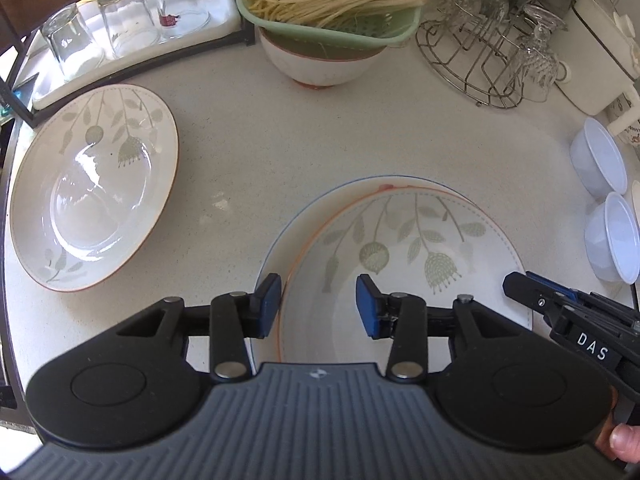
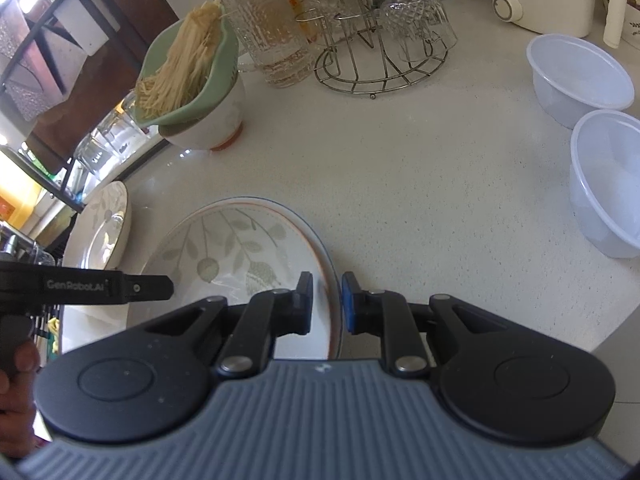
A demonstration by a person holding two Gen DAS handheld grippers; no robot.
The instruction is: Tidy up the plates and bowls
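A leaf-patterned plate [image 1: 400, 248] [image 2: 232, 248] lies on top of a blue-rimmed plate [image 1: 320, 204] [image 2: 320, 240] on the white counter. My left gripper [image 1: 318, 306] is open and straddles the top plate's left rim without pressing on it; its tip shows in the right wrist view [image 2: 160, 282]. On the opposite side, my right gripper [image 2: 326, 304] [image 1: 518, 284] is shut on the rims of the two stacked plates. Another leaf plate [image 1: 92, 188] [image 2: 104, 232] lies alone at the left. Two white plastic bowls [image 1: 600, 160] [image 2: 580, 76] stand at the right.
At the back stands a ceramic bowl [image 1: 320, 68] carrying a green colander of noodles [image 1: 332, 20]. Upturned glasses [image 1: 124, 20] sit on a tray in a dark rack at the back left. A wire glass rack [image 1: 472, 60] and a white pot [image 1: 600, 52] are at the back right.
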